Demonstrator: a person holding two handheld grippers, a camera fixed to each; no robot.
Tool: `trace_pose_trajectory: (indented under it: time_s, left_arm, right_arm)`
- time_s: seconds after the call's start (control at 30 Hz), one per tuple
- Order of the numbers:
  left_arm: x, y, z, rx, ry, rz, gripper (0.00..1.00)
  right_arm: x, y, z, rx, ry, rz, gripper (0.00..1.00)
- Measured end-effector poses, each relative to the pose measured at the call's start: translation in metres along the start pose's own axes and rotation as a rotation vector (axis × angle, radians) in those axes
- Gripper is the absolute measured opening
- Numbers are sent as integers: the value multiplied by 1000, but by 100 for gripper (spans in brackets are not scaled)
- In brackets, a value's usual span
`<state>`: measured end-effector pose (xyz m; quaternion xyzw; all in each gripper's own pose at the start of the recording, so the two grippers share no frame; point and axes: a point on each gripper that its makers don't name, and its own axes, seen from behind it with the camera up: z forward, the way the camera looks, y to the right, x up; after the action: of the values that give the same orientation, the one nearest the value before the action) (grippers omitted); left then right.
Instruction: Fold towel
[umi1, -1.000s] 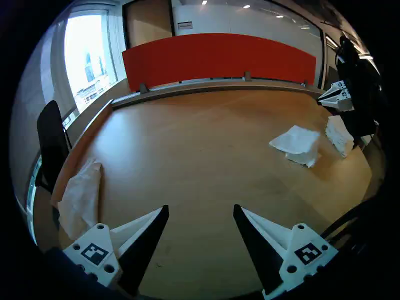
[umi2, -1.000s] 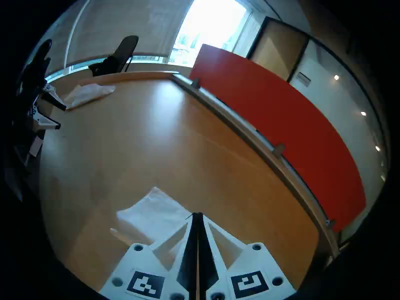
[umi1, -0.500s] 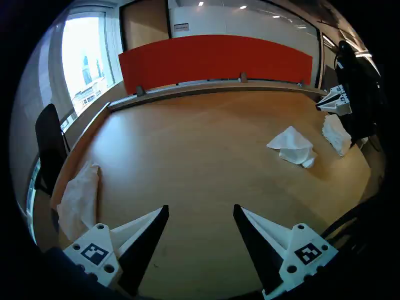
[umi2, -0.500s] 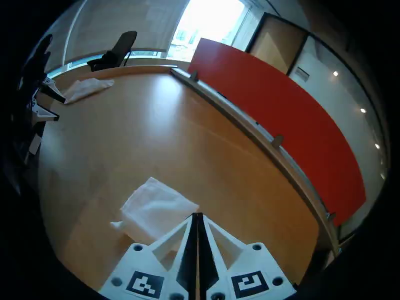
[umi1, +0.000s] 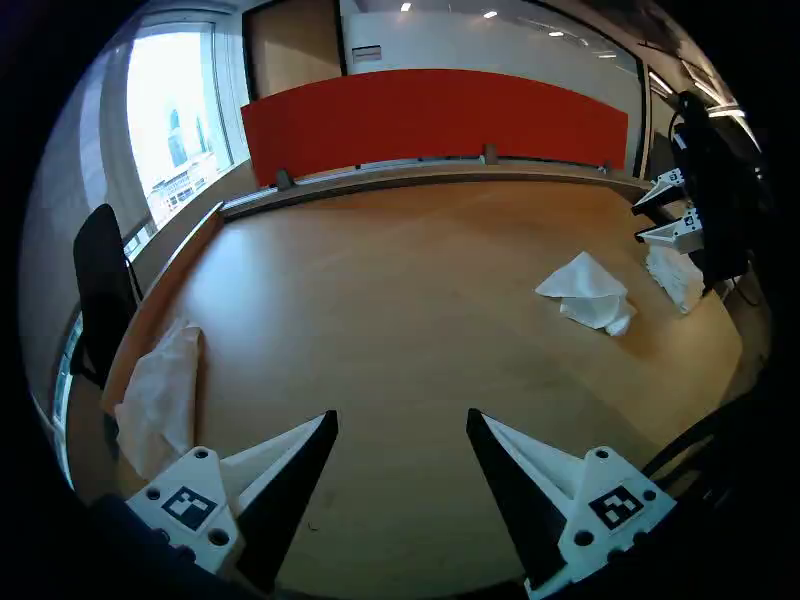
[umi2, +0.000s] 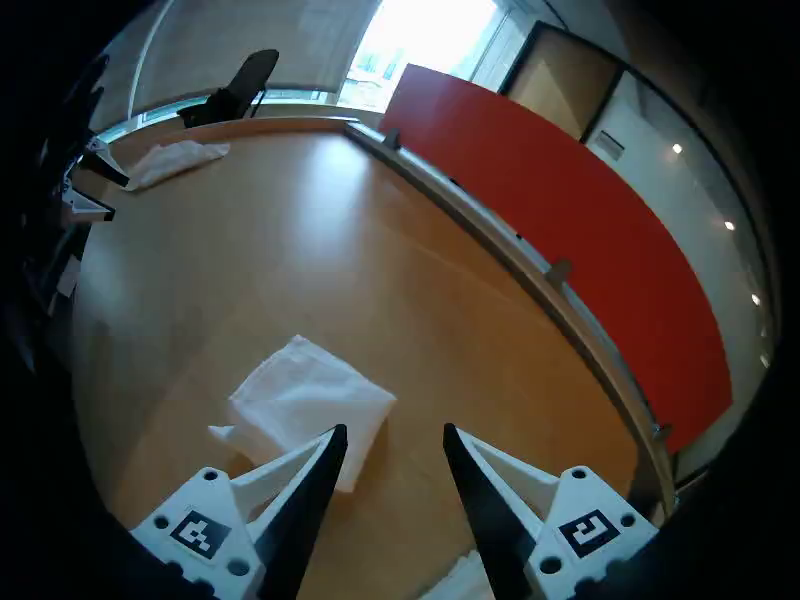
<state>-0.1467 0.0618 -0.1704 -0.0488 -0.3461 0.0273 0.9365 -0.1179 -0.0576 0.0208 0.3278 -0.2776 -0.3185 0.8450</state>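
Observation:
A white towel (umi2: 305, 405), loosely folded with one corner sticking out, lies on the wooden table (umi2: 300, 250) just ahead and left of my right gripper (umi2: 394, 430). That gripper is open and holds nothing. In the left gripper view the same towel (umi1: 590, 290) rests at the right, with the right gripper (umi1: 668, 212) hovering behind it. My left gripper (umi1: 400, 414) stands open over bare wood near the table's front.
A second white towel (umi1: 675, 275) lies under the right gripper, a crumpled one (umi1: 160, 395) at the table's left edge, also (umi2: 175, 160). A red divider (umi1: 430, 110) lines the far side. A black chair (umi1: 100, 290) stands by the window.
My right gripper opened from shut and let go of the towel, which now lies on the table. The left gripper stayed open and barely moved.

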Motion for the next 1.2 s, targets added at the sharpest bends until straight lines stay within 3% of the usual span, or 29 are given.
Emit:
trace_pose_trajectory:
  time_s: [1.2]
  left_arm:
    - [-22, -2, -1, 27, -42, -26, 96]
  right_arm:
    - [-98, -31, 44, 184, -204, -84, 73]
